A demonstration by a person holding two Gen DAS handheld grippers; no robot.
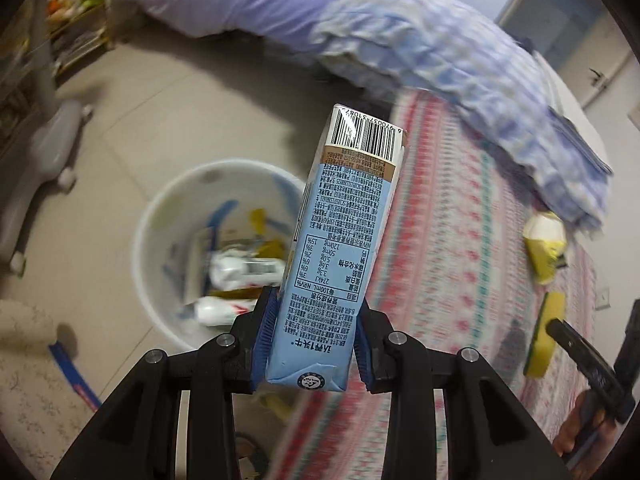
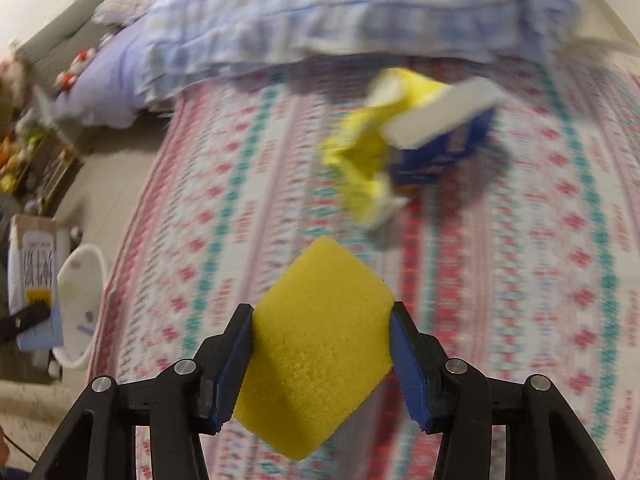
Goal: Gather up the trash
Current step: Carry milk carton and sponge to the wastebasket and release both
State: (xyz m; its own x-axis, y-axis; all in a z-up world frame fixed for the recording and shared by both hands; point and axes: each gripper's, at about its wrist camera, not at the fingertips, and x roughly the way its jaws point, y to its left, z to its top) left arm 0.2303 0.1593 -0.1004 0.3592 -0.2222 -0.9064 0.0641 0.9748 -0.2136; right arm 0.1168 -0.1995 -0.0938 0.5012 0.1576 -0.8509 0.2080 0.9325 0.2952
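My left gripper (image 1: 316,320) is shut on a light blue milk carton (image 1: 340,248), held upright beside the bed edge, next to a white trash bin (image 1: 160,216) on the floor that holds several wrappers and tubes. My right gripper (image 2: 322,320) is shut on a yellow sponge (image 2: 320,344) above the patterned bedsheet (image 2: 520,280). The sponge also shows in the left wrist view (image 1: 546,332). The carton (image 2: 34,284) and the bin (image 2: 78,280) show at the left of the right wrist view. A crumpled yellow wrapper (image 2: 364,160) and a blue and white box (image 2: 444,128) lie on the bed ahead.
A folded blue checked quilt (image 1: 460,64) and a purple pillow (image 1: 248,0) lie at the bed's far side. A grey chair base with castors (image 1: 48,152) stands on the tiled floor left of the bin. The yellow wrapper (image 1: 546,244) lies near the quilt.
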